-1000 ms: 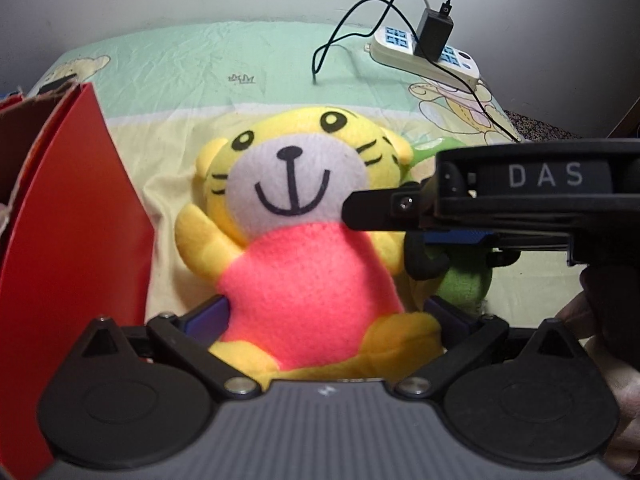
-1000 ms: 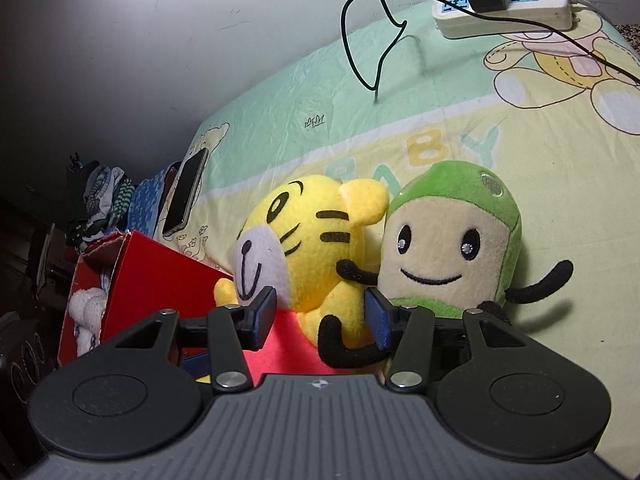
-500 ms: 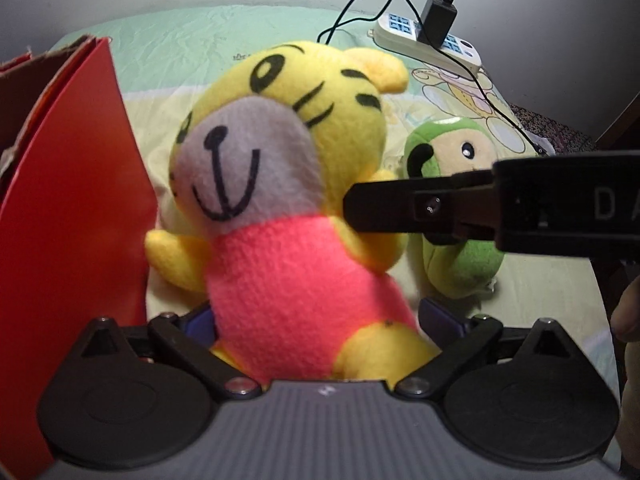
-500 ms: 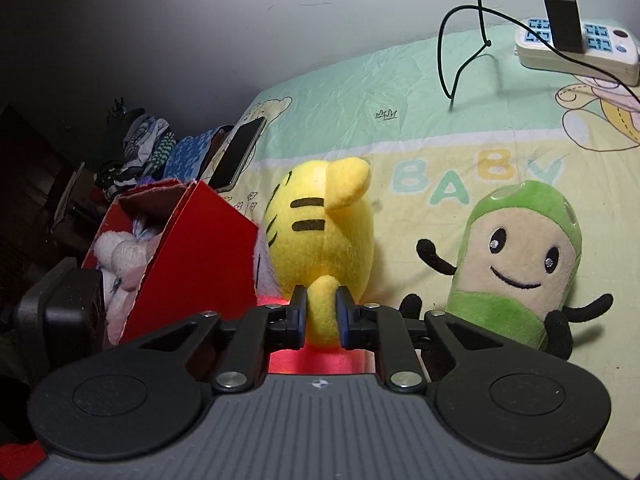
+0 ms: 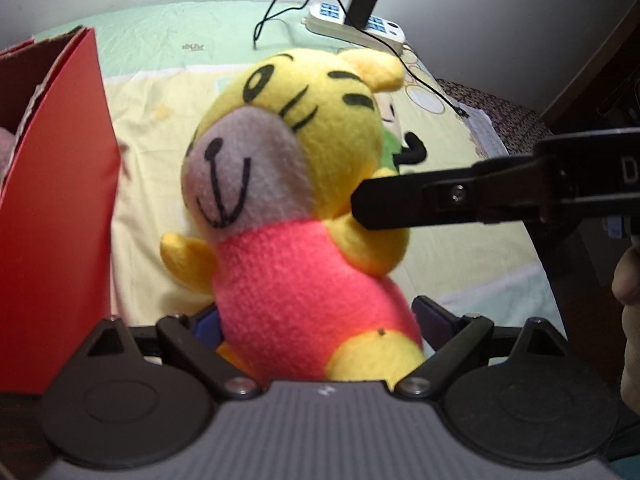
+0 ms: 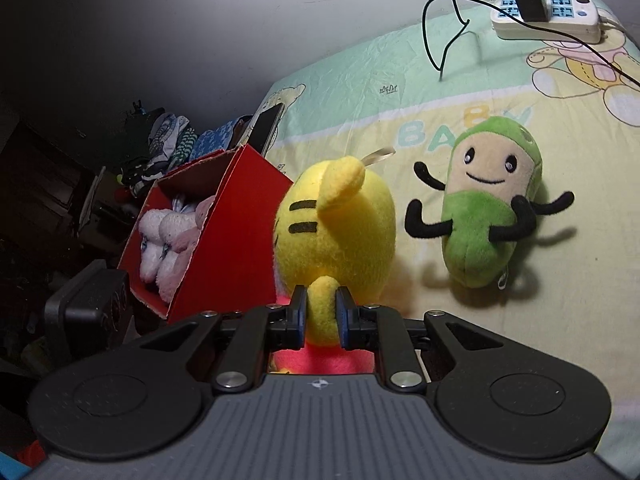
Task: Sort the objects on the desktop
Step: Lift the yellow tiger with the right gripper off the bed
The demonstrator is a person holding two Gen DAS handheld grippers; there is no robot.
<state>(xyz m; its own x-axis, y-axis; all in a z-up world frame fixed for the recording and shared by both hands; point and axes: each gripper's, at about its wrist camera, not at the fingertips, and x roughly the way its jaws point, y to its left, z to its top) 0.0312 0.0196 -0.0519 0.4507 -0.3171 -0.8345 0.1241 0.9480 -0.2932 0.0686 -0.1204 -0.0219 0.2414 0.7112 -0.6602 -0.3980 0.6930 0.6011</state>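
A yellow tiger plush [image 5: 292, 184] in a pink shirt is lifted off the sheet and tilted left. My right gripper [image 6: 321, 316] is shut on its arm; it shows in the left wrist view [image 5: 360, 208] as a black bar from the right. My left gripper [image 5: 316, 320] has its jaws wide apart around the plush's lower body, not pinching it. A green bean plush [image 6: 486, 208] lies on the sheet to the right. A red cardboard box [image 6: 224, 240] stands at the left with a pale pink plush [image 6: 168, 236] inside.
A white power strip [image 6: 548, 20] with a black charger and cable lies at the far edge of the baby-print sheet [image 6: 400, 80]. A phone [image 6: 266, 128] and folded clothes [image 6: 176, 144] lie behind the box. A dark room lies beyond the left edge.
My right gripper closed on the tiger plush's arm and lifted it off the sheet, tilting it towards the red box. The green plush now lies apart on the sheet.
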